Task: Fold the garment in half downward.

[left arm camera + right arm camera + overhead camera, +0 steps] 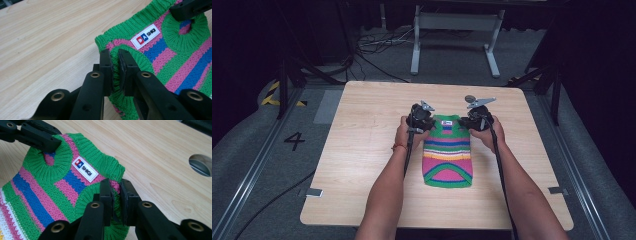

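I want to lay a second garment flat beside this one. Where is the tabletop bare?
Bare wood lies left of the striped sweater, out to the table edge, and likewise to its right. A narrower strip runs past the far end, holding a round hole. The middle is crowded: left gripper and right gripper pinch the sweater's far corners.

Light wooden table (362, 150); round hole (201, 164) near far edge; white stand (457, 22) behind.

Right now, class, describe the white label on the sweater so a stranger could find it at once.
On the wooden table lies a small striped knit sweater, pinched at its far corners by the left gripper and right gripper. Just below its green neckband sits the white label, the only smooth patch, printed red, blue and black.
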A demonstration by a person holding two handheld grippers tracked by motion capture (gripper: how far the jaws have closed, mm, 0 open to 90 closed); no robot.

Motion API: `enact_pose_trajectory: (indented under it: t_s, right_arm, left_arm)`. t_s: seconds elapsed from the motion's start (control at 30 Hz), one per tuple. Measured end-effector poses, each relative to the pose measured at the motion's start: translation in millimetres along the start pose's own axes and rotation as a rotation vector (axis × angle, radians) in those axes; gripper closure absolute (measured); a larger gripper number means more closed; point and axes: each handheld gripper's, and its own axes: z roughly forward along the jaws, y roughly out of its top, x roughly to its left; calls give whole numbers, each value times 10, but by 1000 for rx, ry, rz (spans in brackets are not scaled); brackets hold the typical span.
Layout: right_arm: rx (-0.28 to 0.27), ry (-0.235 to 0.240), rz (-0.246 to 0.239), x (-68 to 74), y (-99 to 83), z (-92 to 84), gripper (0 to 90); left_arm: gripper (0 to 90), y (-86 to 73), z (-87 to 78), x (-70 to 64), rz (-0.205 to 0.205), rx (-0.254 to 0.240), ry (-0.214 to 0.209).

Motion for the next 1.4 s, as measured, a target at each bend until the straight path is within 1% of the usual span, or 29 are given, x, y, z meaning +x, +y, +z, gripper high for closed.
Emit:
enact_pose_trajectory:
  t_s: [0.03, 0.07, 0.2, 0.23, 0.27, 0.33, 0.37, 0.4, 0.43, 0.53, 0.57, 0.6, 0.7, 0.73, 0.77, 0.83, 0.9, 0.93, 0.97, 1.0, 1.1, 1.17, 1.2, 1.23, 1.27, 1.3, 1.33, 1.4]
  right_arm:
    - [-4, 4, 1, 0, 1, -5, 818]
    - [-8, 8, -4, 2, 4, -8, 818]
    - [-30, 16, -28, 27, 33, -29, 817]
    - [-35, 14, -35, 32, 40, -33, 817]
    - [-39, 11, -39, 36, 49, -40, 817]
    - [-45, 21, -41, 35, 67, -43, 816]
    - [-54, 19, -47, 40, 75, -49, 817]
    - [-68, 21, -46, 34, 85, -64, 816]
    - [-74, 23, -42, 30, 92, -72, 816]
    - [-100, 28, -43, 15, 119, -134, 815]
    - [-109, 33, -40, 10, 122, -153, 815]
    - [-123, 46, -36, 11, 121, -184, 815]
    - [-148, 71, -59, 50, 90, -261, 814]
    - [-157, 81, -61, 66, 78, -280, 813]
    - [-167, 92, -70, 84, 62, -310, 813]
    - [-184, 121, -91, 134, 28, -364, 812]
    - [-187, 148, -112, 191, -6, -406, 811]
    - [-190, 155, -122, 207, -17, -420, 811]
    - [-191, 175, -131, 233, -37, -442, 810]
    - [-188, 184, -142, 257, -51, -457, 810]
    - [-184, 209, -176, 330, -97, -505, 810]
    - [-179, 229, -196, 378, -131, -531, 809]
    - [-177, 242, -205, 401, -151, -545, 808]
    - [-171, 253, -224, 430, -177, -557, 808]
    - [-162, 257, -238, 453, -198, -566, 808]
    - [-162, 257, -238, 453, -198, -566, 808]
    - [-157, 268, -249, 480, -226, -578, 808]
    - [-149, 290, -273, 520, -277, -610, 808]
  left_arm:
    - [824, 14, -6, -5, 4, 4, -3]
    - [824, 29, -10, -9, 17, 6, 6]
    - [824, 70, -30, -15, 34, 10, 22]
    - [824, 87, -37, -18, 48, 16, 36]
    - [824, 108, -53, -19, 57, 17, 38]
    - [824, 140, -88, -11, 62, 8, 39]
    - [824, 158, -113, -7, 57, -11, 40]
    - [824, 172, -131, -2, 58, -12, 39]
    - [824, 190, -150, 0, 69, -18, 43]
    - [824, 204, -199, 3, 63, -43, 19]
    - [823, 196, -221, 7, 70, -45, 8]
    - [822, 178, -233, -4, 72, -46, 5]
    - [821, 126, -290, -32, 110, -54, -18]
    - [821, 107, -315, -41, 126, -53, -18]
    - [821, 79, -343, -53, 143, -57, -30]
    - [821, 46, -407, -83, 174, -48, -39]
    - [819, 23, -455, -105, 200, -41, -40]
    - [819, -1, -480, -125, 213, -41, -51]
    - [819, -21, -495, -144, 231, -36, -54]
    - [819, -44, -509, -169, 252, -35, -56]
    - [817, -113, -537, -219, 275, -28, -60]
    - [815, -180, -561, -256, 307, -29, -69]
    - [813, -223, -582, -282, 330, -26, -79]
    - [812, -262, -601, -299, 348, -27, -88]
    - [812, -309, -622, -312, 356, -26, -89]
    - [811, -309, -622, -312, 356, -26, -89]
    - [811, -351, -643, -322, 363, -23, -90]
    - [811, -424, -681, -343, 363, -27, -110]
